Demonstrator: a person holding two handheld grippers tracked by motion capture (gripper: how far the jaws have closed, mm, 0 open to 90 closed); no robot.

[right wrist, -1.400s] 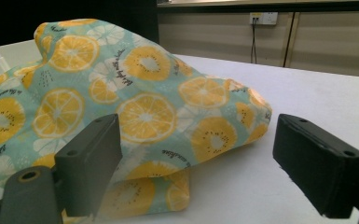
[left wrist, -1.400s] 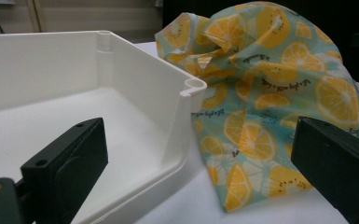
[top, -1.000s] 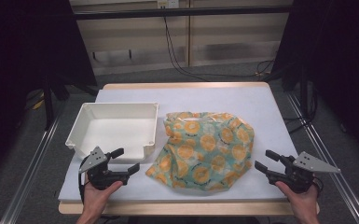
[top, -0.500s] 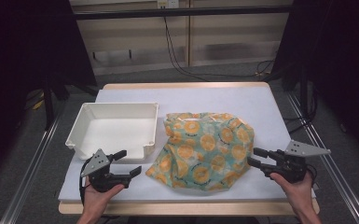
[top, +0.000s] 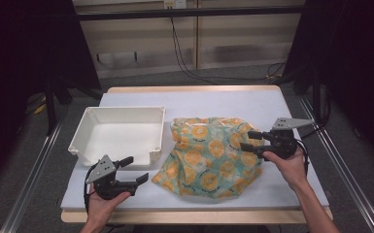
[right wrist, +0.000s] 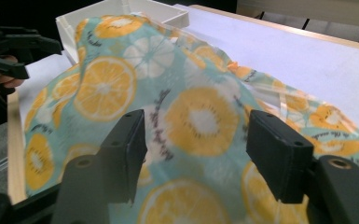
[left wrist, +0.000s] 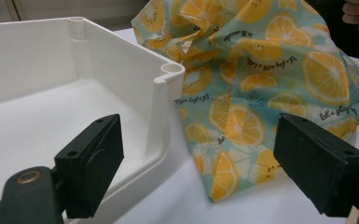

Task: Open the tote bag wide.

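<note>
the cloth (top: pixel 210 155) lies crumpled on the table (top: pixel 272 104), right of centre, its left edge just beside the white tray (top: pixel 85 133), which holds nothing. the right gripper (top: pixel 253 141) hovers over the cloth's right edge; its jaws have just been opening, released, with fabric below and nothing pinched. the left gripper (top: pixel 135 171) waits released near the front edge. judgement: work is at its start; grasping and moving the cloth remain.

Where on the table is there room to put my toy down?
The table is bare beyond the white tray and the fruit-print cloth. The front right corner is bare too. Between tray and cloth it is crowded.
</note>
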